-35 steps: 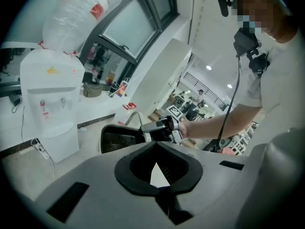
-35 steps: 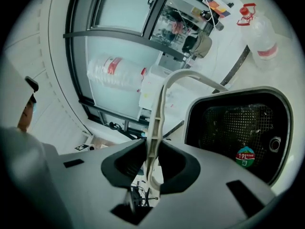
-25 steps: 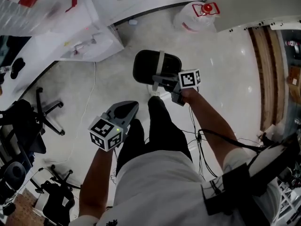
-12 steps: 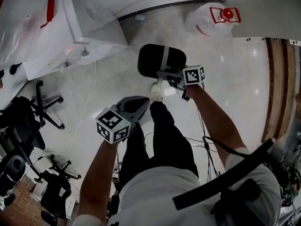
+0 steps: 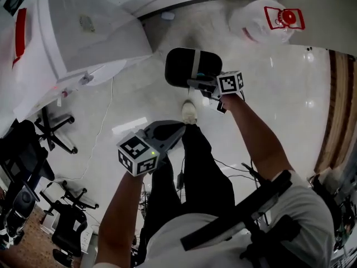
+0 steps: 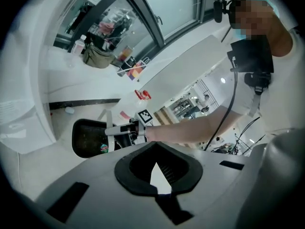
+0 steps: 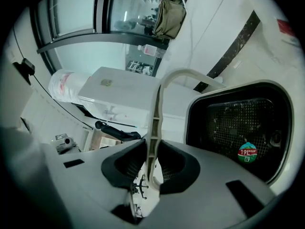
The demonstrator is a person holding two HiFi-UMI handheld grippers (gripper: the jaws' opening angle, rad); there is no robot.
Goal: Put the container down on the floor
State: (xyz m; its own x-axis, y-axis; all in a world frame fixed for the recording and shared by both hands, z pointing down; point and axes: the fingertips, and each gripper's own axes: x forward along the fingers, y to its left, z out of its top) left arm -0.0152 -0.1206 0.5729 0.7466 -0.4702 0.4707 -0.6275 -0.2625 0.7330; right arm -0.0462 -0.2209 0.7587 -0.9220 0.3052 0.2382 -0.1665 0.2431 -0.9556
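A black mesh-walled container [image 5: 179,67] with a pale handle [image 5: 196,67] hangs above the pale floor, just ahead of the person's shoe [image 5: 189,111]. My right gripper [image 5: 199,84] is shut on that handle. In the right gripper view the handle [image 7: 153,123] runs upright between the dark pads, and the container [image 7: 238,123], with a round sticker [image 7: 247,152] on it, lies to the right. My left gripper [image 5: 175,130] is lower left, apart from the container, shut with nothing in it. The left gripper view shows its pads [image 6: 183,175] meeting, with the container [image 6: 88,137] beyond.
A white desk unit [image 5: 95,32] stands at the upper left, close to the container. A white bag with a red mark [image 5: 268,18] lies at the top right. Office chairs [image 5: 50,133] crowd the left side. Cables [image 5: 234,166] trail by the person's legs.
Both grippers have sunk toward the floor, the right one carrying the container down with it. The grip on the handle is unchanged.
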